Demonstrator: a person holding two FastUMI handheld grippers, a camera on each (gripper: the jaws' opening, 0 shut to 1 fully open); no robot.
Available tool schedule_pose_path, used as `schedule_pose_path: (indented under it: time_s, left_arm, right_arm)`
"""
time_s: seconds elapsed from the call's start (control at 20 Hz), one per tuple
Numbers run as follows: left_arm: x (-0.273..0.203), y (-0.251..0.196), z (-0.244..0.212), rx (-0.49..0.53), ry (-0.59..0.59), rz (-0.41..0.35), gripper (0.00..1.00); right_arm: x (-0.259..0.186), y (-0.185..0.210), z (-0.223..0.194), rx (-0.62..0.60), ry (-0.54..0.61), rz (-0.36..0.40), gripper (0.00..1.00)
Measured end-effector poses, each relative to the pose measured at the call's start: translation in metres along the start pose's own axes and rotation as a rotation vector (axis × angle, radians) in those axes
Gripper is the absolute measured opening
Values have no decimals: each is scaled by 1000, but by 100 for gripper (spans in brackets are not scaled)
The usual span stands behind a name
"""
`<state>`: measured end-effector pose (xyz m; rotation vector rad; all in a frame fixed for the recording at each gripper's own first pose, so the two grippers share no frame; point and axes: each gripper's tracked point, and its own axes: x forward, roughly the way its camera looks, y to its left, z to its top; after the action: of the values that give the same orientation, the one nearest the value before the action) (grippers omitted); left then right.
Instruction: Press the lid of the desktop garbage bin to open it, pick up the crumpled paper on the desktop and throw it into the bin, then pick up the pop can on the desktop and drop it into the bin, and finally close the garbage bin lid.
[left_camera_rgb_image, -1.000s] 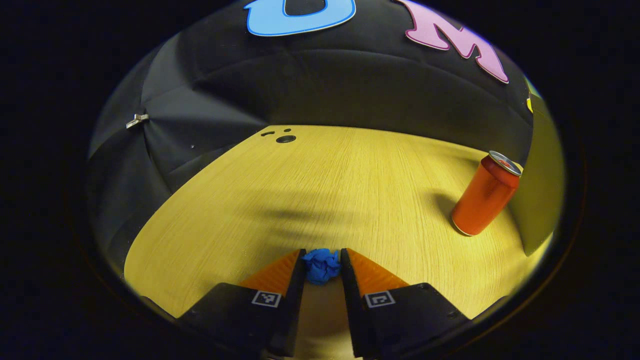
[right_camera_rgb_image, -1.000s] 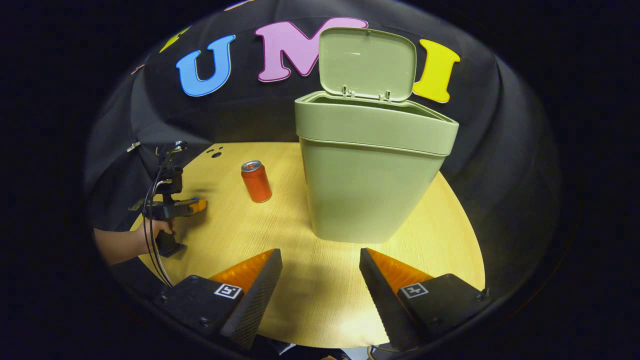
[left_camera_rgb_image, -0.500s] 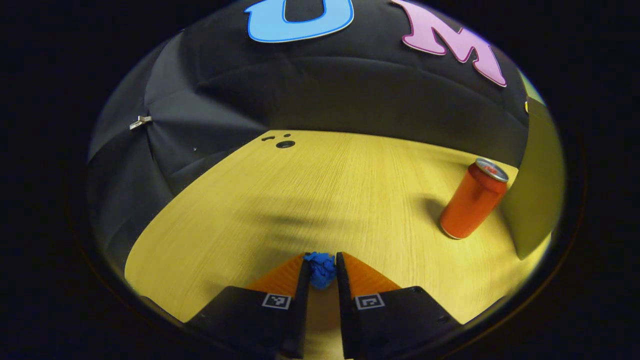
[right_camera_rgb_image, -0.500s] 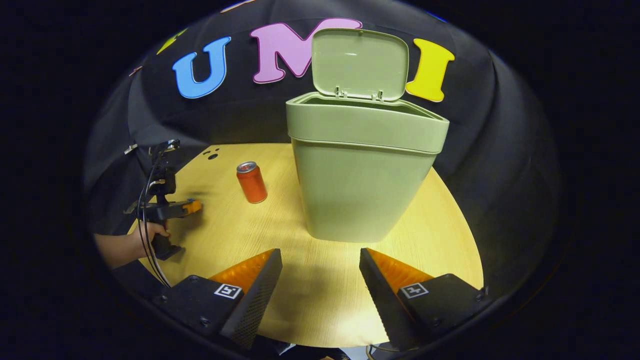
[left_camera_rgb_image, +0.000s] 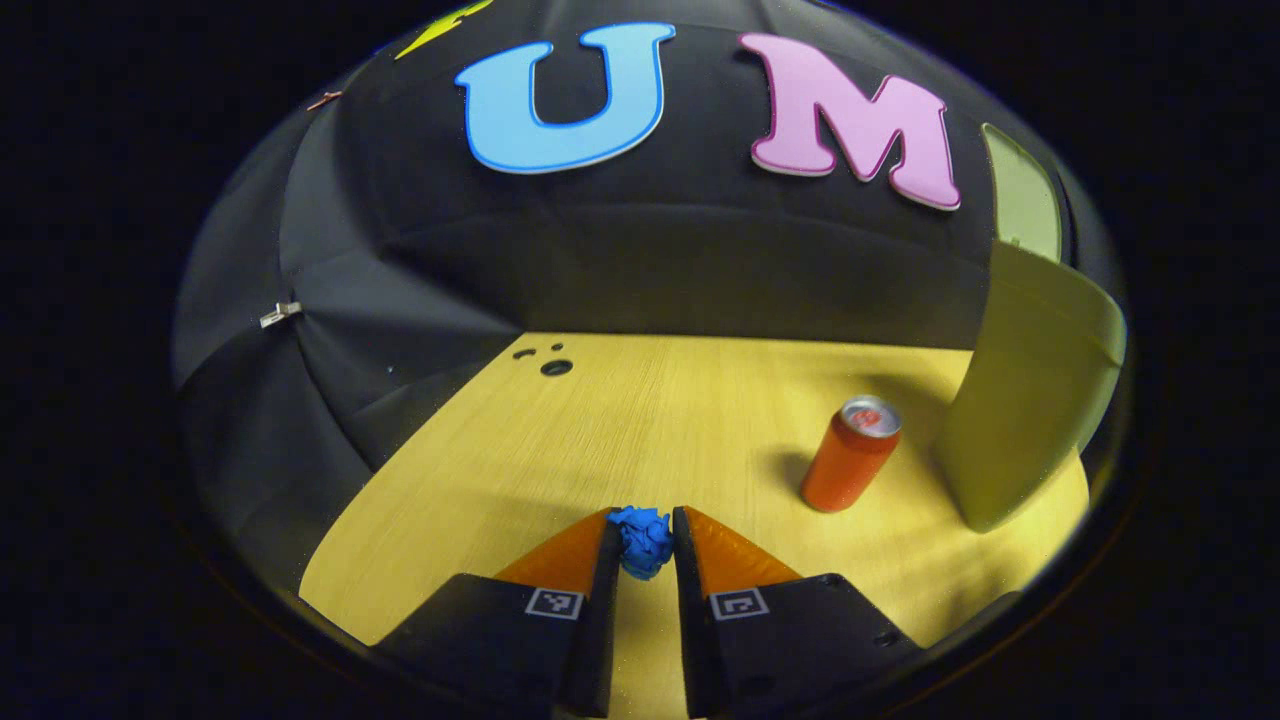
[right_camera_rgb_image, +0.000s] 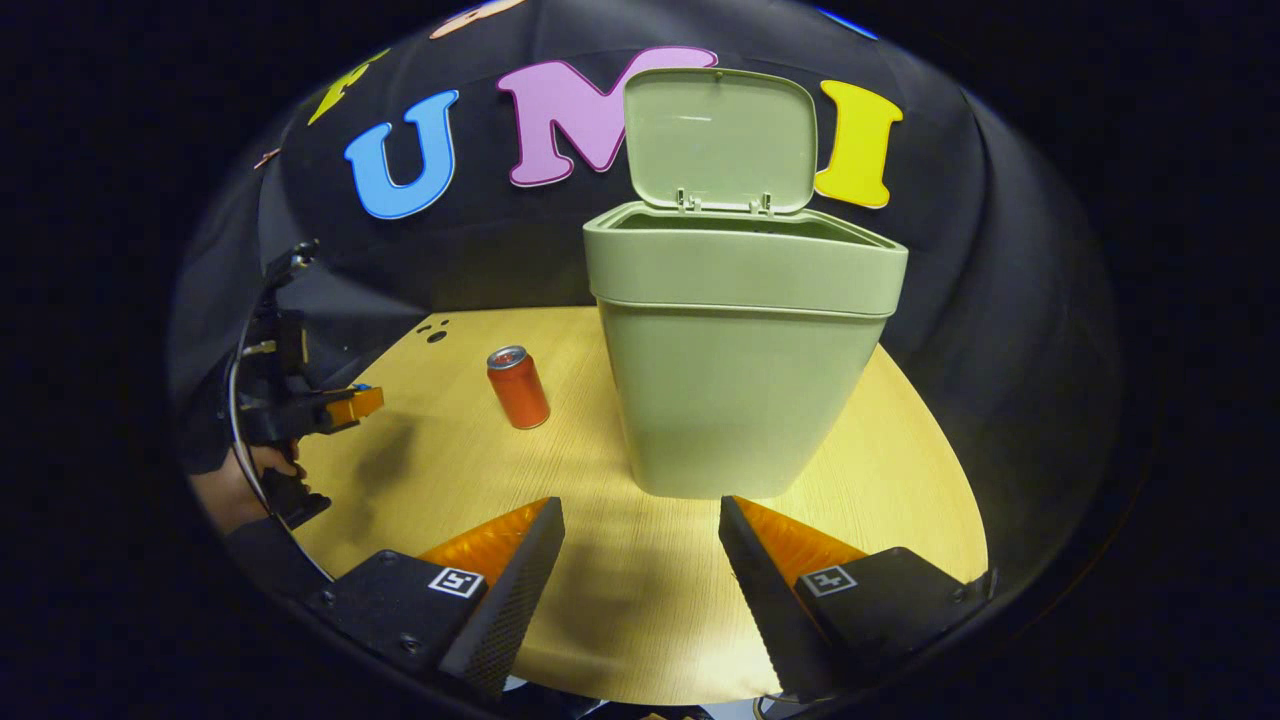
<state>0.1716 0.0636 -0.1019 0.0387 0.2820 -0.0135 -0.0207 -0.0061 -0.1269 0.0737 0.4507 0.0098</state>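
Paper step in hand: left gripper clamps the crumpled blue paper ball, lifted above the wooden worktop. Right gripper gapes wide, idle. Next, I judge: carry toward two o'clock over the open green plastic bin, clearing the orange pop can.

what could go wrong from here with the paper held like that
1. The crumpled blue paper sits right at the tips of the left tongs, so it might slip out on the way to the green bin.
2. The orange pop can stands upright between the tongs and the bin; a low sweep across could knock it over.
3. The lid stands open behind the opening; bumping it might swing it shut before the drop.
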Motion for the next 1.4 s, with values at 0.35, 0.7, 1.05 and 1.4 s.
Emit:
schedule_pose_path:
  time_s: [0.35, 0.7, 1.05, 1.4]
  left_arm:
    - [-46, -74, 106, -2, -157, -173, 31]
    - [-74, -175, 164, 3, -257, -350, 31]
    - [-92, -276, 183, 89, -288, -555, 32]
    - [-86, -340, 163, 135, -217, -678, 33]
  right_arm:
    - [-5, -16, 13, 57, -51, -14, 98]
    - [-6, -46, 27, 129, -112, -63, 99]
    - [-6, -63, 31, 139, -126, -70, 99]
    - [-2, -72, 24, 123, -109, -55, 99]
